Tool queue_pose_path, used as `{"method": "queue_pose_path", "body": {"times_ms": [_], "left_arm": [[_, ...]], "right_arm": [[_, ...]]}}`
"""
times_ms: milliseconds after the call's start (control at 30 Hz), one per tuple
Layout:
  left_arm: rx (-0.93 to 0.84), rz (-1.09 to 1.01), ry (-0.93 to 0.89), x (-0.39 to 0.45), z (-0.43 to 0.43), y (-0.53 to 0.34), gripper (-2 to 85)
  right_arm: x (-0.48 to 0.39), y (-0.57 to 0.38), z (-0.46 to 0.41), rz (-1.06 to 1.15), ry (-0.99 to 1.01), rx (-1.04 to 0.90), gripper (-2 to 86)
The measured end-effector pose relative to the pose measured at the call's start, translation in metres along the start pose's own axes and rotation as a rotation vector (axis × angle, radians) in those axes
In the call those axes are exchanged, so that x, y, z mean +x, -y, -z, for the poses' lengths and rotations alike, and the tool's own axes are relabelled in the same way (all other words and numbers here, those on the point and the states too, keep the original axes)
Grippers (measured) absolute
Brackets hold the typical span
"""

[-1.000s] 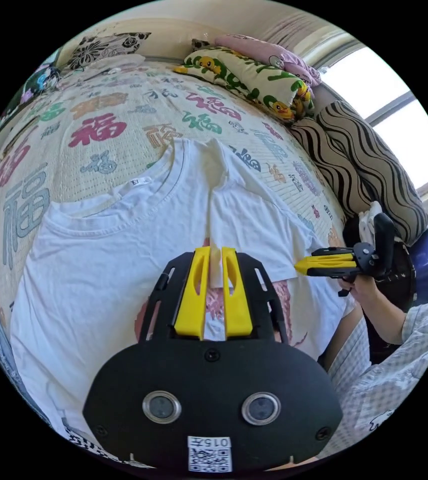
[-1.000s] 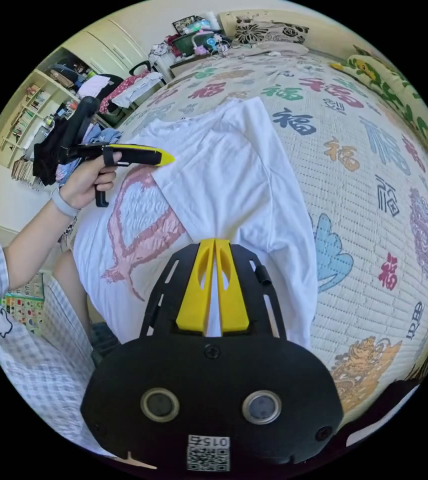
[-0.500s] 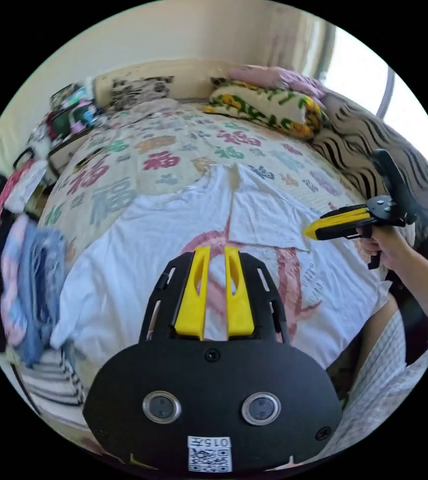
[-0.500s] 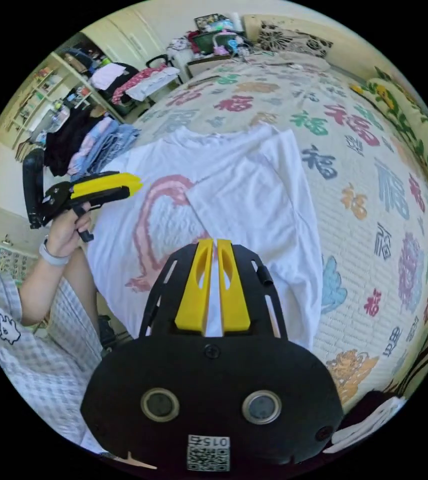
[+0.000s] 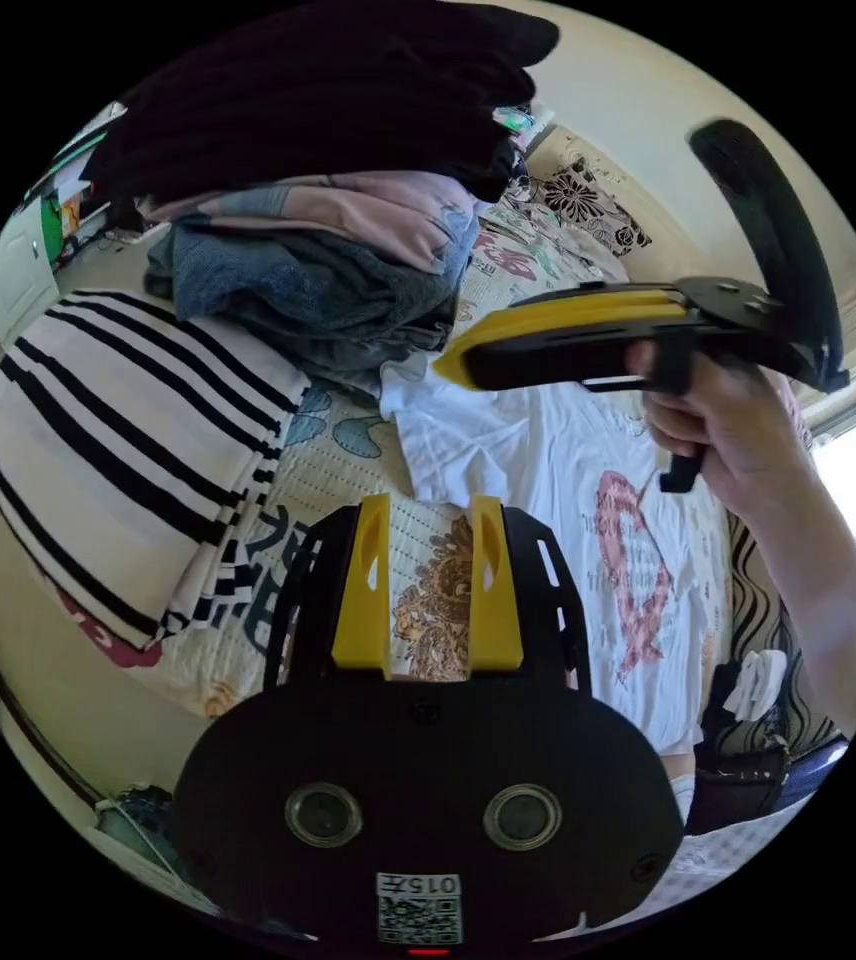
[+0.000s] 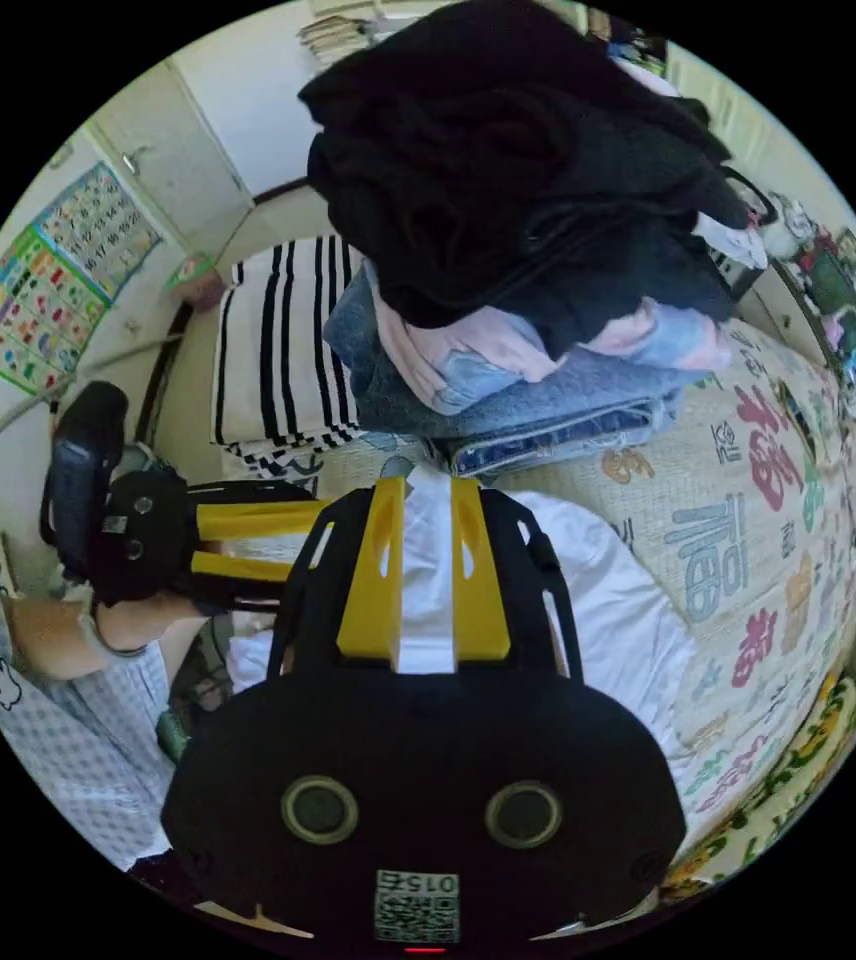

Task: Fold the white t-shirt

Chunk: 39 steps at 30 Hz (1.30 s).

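jaws of the left gripper (image 5: 428,510) stand apart, nothing between them, over the bedspread (image 5: 443,600) beside the shirt's edge. right gripper (image 6: 424,495) also spread and empty, above the white t-shirt (image 6: 608,610), which lies on the bed next to the clothes pile (image 6: 518,290). judged step: one side already folded in, both tools repositioning to the other sleeve. next move calls for pinching that sleeve edge. versus 1.0 s ago: both then clamped on shirt fabric, now let go and swung toward the pile.
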State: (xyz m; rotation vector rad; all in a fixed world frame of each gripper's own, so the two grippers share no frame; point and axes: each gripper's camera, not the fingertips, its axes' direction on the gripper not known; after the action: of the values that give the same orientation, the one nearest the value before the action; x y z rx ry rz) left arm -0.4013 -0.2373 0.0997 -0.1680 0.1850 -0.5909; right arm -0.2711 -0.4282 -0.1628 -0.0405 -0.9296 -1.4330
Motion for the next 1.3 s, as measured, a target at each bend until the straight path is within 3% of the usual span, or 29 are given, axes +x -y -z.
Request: {"method": "queue_pose_path", "body": {"times_ms": [167, 367, 567, 700, 800, 900, 1033, 1167, 1300], "left_arm": [[-0.01, -0.012, -0.033, -0.009, -0.014, -0.005, 11.7], [0.007, -0.005, -0.056, -0.022, -0.027, -0.018, 10.5], [0.104, -0.09, -0.15, -0.019, -0.025, -0.031, 3.5], [0.227, -0.166, -0.127, -0.002, 0.008, -0.05, 1.2], [0.273, -0.344, -0.105, 0.04, 0.038, -0.068, 0.9], [0.212, -0.525, -0.119, 0.092, 0.028, -0.089, 1.5], [0.006, -0.708, -0.085, 0.143, -0.038, -0.121, 3.8], [0.005, -0.688, -0.19, 0.145, -0.034, -0.124, 5.0], [0.02, -0.614, -0.098, 0.131, -0.039, -0.105, 4.8]], "right_arm": [[-0.007, 0.019, -0.011, 0.014, -0.053, -0.051, -0.2], [0.015, 0.0, 0.031, -0.072, 0.035, 0.159, -0.6], [0.056, -0.022, 0.067, -0.192, 0.163, 0.294, -0.4], [0.081, -0.047, 0.079, -0.268, 0.196, 0.354, -0.3], [0.095, -0.081, 0.088, -0.294, 0.174, 0.385, 0.0], [0.117, -0.133, 0.076, -0.417, 0.168, 0.351, 0.4], [0.139, -0.199, 0.023, -0.664, 0.102, 0.069, 2.5], [0.139, -0.224, 0.021, -0.727, 0.118, 0.086, 5.7], [0.143, -0.209, 0.025, -0.654, 0.107, 0.124, 6.9]]}}
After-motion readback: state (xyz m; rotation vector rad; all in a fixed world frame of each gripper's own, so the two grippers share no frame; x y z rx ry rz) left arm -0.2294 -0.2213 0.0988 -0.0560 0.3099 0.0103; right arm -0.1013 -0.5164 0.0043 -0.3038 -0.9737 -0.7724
